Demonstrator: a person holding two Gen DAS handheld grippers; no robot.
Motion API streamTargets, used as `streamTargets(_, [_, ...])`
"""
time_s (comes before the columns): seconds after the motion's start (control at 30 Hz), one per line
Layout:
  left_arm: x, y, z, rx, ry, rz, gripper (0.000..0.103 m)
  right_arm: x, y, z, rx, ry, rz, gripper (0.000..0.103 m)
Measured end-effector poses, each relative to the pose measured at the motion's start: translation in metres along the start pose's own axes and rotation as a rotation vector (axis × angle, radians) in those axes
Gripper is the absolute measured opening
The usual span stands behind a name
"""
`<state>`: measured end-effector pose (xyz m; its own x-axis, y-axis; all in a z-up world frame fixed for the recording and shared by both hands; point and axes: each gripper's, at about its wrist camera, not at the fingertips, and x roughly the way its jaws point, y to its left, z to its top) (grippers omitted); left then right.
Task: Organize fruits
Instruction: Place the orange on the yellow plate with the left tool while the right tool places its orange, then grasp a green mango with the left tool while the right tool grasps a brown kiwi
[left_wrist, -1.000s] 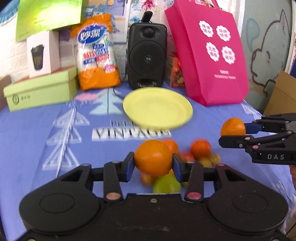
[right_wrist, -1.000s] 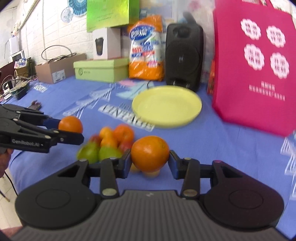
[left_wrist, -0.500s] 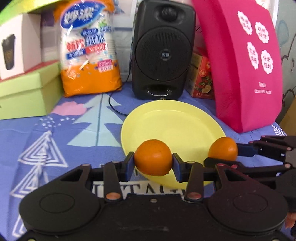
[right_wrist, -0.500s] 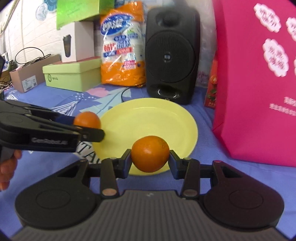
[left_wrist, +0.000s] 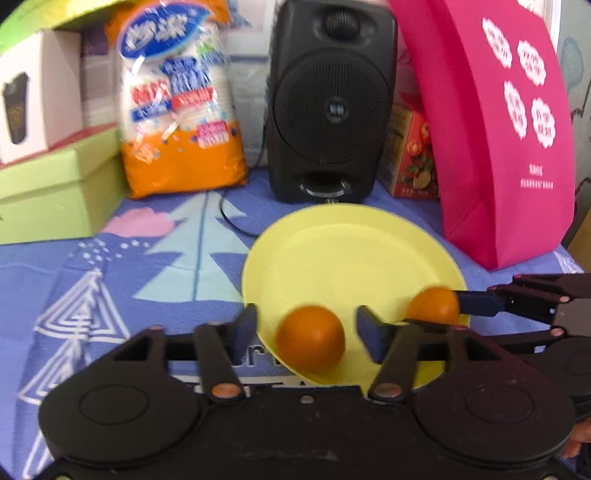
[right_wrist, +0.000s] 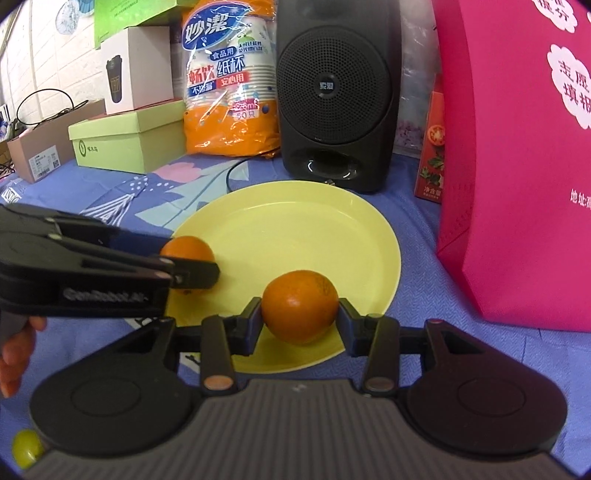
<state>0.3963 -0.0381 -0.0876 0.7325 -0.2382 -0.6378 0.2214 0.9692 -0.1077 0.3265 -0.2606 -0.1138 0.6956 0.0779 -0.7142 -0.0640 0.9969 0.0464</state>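
A yellow plate (left_wrist: 354, 258) lies on the blue cloth in front of a black speaker; it also shows in the right wrist view (right_wrist: 295, 229). My left gripper (left_wrist: 310, 328) is open over the plate's near left edge, with an orange (left_wrist: 311, 341) loose between its pads, blurred. This orange also shows in the right wrist view (right_wrist: 186, 249). My right gripper (right_wrist: 299, 317) is shut on a second orange (right_wrist: 299, 304) above the plate's near rim. That orange shows in the left wrist view (left_wrist: 432, 306) too.
A black speaker (left_wrist: 332, 96), an orange bag of paper cups (left_wrist: 177, 103), a green box (left_wrist: 55, 184) and a pink bag (left_wrist: 491, 122) stand behind the plate. A green fruit (right_wrist: 26, 448) lies at the near left.
Both grippers carried their oranges forward from the fruit pile to the plate. The left gripper has opened and its orange has dropped from the pads. The right stays shut.
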Motion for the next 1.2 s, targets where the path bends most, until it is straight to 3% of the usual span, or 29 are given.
streamTargets(0.2, [-0.042,0.002,-0.009,0.016,-0.03,0.006,0.067,-0.021,0.003,0.001,0.004,-0.024,-0.013,0.046])
streamTargets(0.47, [-0.112,-0.001,-0.053,0.022,-0.072,0.041,0.074,-0.065,0.011,-0.016,0.013,-0.059,-0.01,0.054])
streamTargets(0.7, [-0.171,-0.016,-0.104,0.047,-0.109,0.069,0.074,-0.116,0.029,-0.057,0.022,-0.092,-0.002,0.067])
streamTargets(0.93, [-0.199,-0.039,-0.148,0.087,-0.118,0.041,0.074,-0.159,0.044,-0.104,0.022,-0.104,0.035,0.071])
streamTargets(1.03, [-0.191,-0.048,-0.159,0.101,-0.078,-0.002,0.066,-0.165,0.051,-0.12,-0.003,-0.082,0.055,0.071])
streamTargets(1.13, [-0.177,-0.055,-0.167,0.11,-0.031,0.003,0.049,-0.161,0.057,-0.131,-0.033,-0.051,0.041,0.072])
streamTargets(1.2, [-0.171,-0.056,-0.169,0.095,-0.014,0.004,0.049,-0.158,0.058,-0.135,-0.034,-0.036,0.035,0.073])
